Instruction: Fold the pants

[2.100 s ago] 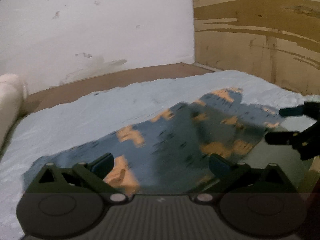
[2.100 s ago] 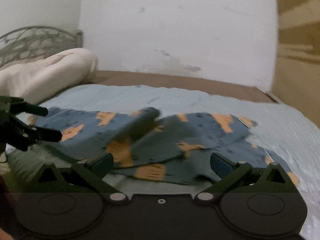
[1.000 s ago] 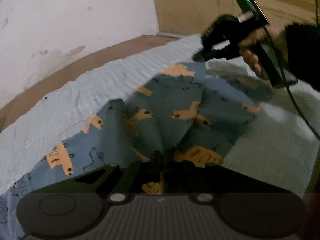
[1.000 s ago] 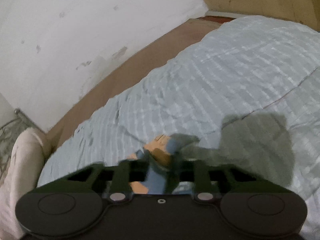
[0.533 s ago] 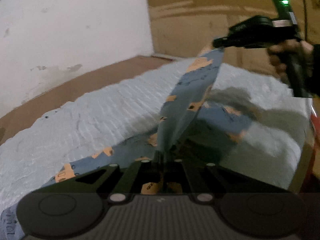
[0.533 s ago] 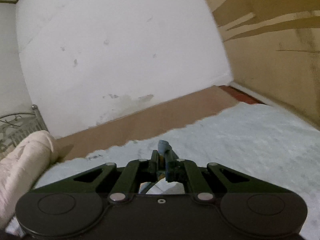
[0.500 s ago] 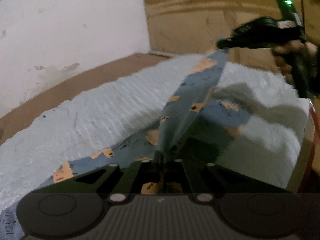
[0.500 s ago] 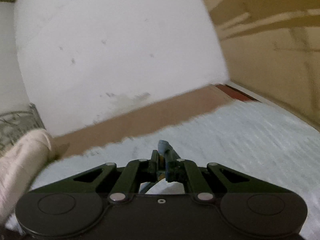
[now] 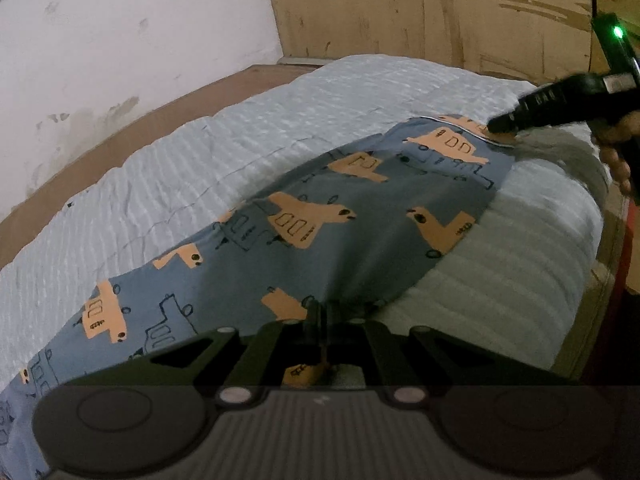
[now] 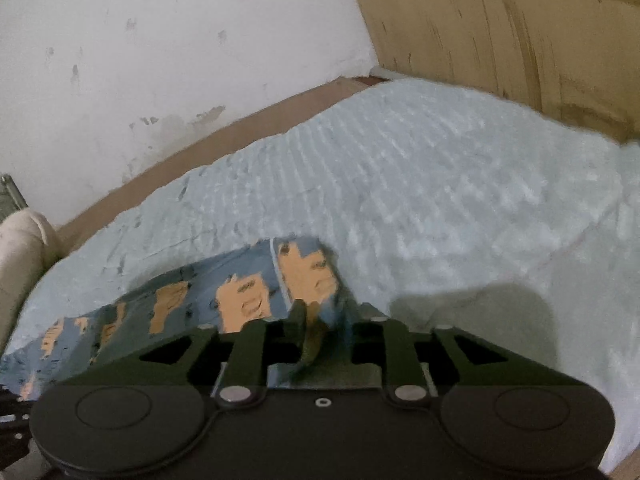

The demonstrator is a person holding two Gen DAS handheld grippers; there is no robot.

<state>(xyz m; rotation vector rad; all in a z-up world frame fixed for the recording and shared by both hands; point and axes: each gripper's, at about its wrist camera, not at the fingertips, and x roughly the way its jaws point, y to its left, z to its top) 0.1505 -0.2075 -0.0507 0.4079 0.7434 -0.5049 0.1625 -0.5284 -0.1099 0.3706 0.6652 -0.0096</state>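
left wrist view: the pants (image 9: 344, 216) are seen spread on the pale blue bedcover (image 9: 280, 120), long axis running from the lower left corner up to the upper right. the left gripper (image 9: 320, 320) is shut tight on the near edge of the fabric, no gap seen btwn the jaws. the right gripper (image 9: 500, 125) is seen at the far end of the same stretch, tip touching the piped hem. whether cloth is actually pinched there can't be told from this side. cloth btwn the two grips lies fairly flat, w/ a few soft creases fanning from the left pinch.

right wrist view: the right gripper (image 10: 320, 320) is closed, or v. nearly, on a blurred fold of the pants (image 10: 248, 292), which trail off to the lower left. bedcover (image 10: 440, 184) ahead and to the right is bare of cloth.

judgement: the held edge prob. gets carried across the long axis toward the far side, so both grips need to travel together, parallel; each hand is nearest its own end. if one leads, the fold is likely skewed.
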